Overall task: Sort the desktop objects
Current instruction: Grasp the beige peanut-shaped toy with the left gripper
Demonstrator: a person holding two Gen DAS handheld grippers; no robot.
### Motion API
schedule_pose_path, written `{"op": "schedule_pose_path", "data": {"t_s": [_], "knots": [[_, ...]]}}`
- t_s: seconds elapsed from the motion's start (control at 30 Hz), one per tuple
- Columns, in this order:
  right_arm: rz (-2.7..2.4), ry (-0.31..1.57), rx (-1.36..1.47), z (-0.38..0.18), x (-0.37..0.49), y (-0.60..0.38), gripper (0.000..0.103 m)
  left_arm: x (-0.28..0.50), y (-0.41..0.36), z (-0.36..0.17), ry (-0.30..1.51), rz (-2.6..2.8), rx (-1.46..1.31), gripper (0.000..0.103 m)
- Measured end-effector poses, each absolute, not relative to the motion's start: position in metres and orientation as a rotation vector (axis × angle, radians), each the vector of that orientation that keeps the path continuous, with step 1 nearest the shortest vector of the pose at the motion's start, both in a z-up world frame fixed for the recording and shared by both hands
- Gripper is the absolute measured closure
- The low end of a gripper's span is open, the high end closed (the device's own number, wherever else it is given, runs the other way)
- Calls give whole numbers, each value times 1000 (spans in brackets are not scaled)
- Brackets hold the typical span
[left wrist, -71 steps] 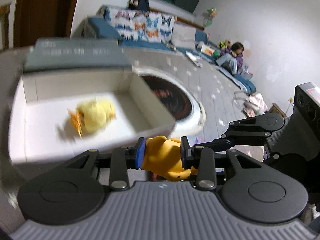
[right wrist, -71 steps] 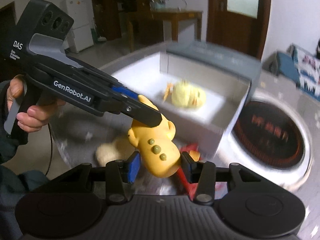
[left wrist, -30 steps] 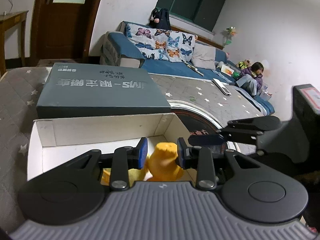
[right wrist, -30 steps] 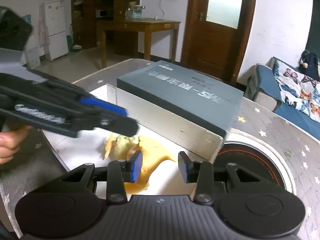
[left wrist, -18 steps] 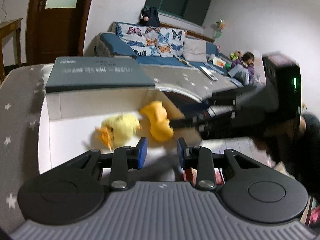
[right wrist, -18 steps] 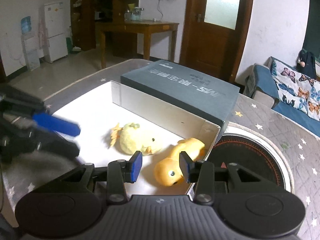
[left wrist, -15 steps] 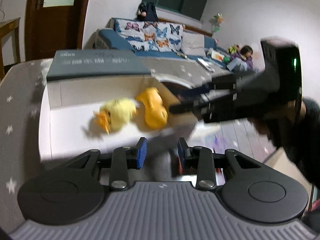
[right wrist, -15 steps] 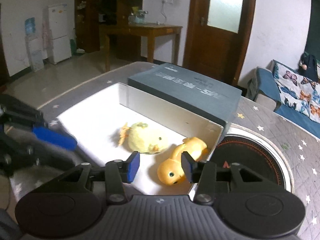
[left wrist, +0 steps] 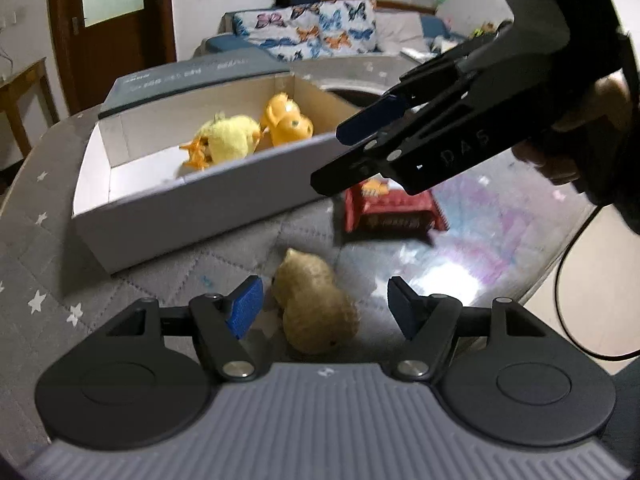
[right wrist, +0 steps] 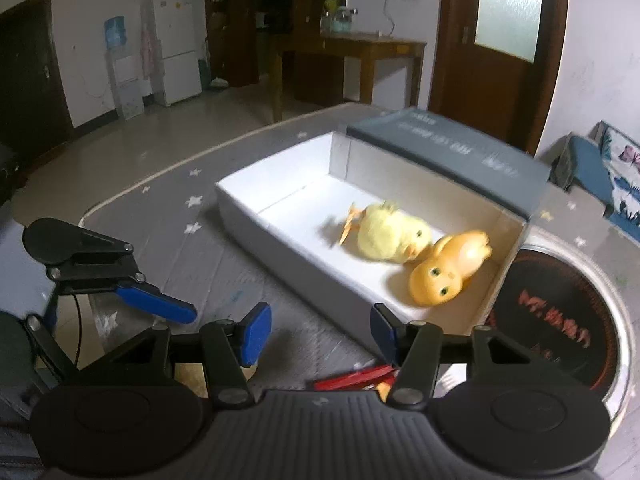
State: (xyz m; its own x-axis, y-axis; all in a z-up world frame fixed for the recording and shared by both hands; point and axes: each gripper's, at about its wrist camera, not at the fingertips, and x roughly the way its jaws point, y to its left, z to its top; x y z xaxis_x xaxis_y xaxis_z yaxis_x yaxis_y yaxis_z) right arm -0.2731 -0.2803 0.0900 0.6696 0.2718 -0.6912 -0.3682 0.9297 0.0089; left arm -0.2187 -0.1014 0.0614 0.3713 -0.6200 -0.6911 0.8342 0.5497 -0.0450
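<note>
Hovering over the grey mat, my left gripper [left wrist: 322, 306], jaws wide apart, straddles the tan plush [left wrist: 316, 308], its long axis running away from me toward the box [left wrist: 192, 208], while my right gripper [right wrist: 318, 330], also open and empty, hangs above the red packet [left wrist: 394, 210], farther off.

A grey table [left wrist: 36, 248] with white stars carries a white box [left wrist: 192, 216] on its far side, with a grey lid [right wrist: 444, 148] just behind it. Near the box lie a tan plush [left wrist: 316, 312] and, to the right, a red packet [left wrist: 396, 210]. A round cooktop [right wrist: 560, 320] sits right of the box.
</note>
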Motion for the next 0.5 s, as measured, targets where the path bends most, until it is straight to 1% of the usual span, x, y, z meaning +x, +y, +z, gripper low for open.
{"op": "schedule_pose_path", "data": {"t_s": [0.03, 0.13, 0.27, 0.5], "knots": [[368, 765, -128, 86, -273, -279, 47, -218, -101, 60, 727, -952, 342, 35], [386, 783, -122, 80, -271, -274, 47, -215, -99, 55, 743, -942, 354, 46], [404, 795, -115, 69, -265, -266, 47, -211, -97, 49, 765, -928, 371, 54], [428, 829, -114, 53, -252, -256, 47, -203, -79, 50, 742, -895, 424, 54]]}}
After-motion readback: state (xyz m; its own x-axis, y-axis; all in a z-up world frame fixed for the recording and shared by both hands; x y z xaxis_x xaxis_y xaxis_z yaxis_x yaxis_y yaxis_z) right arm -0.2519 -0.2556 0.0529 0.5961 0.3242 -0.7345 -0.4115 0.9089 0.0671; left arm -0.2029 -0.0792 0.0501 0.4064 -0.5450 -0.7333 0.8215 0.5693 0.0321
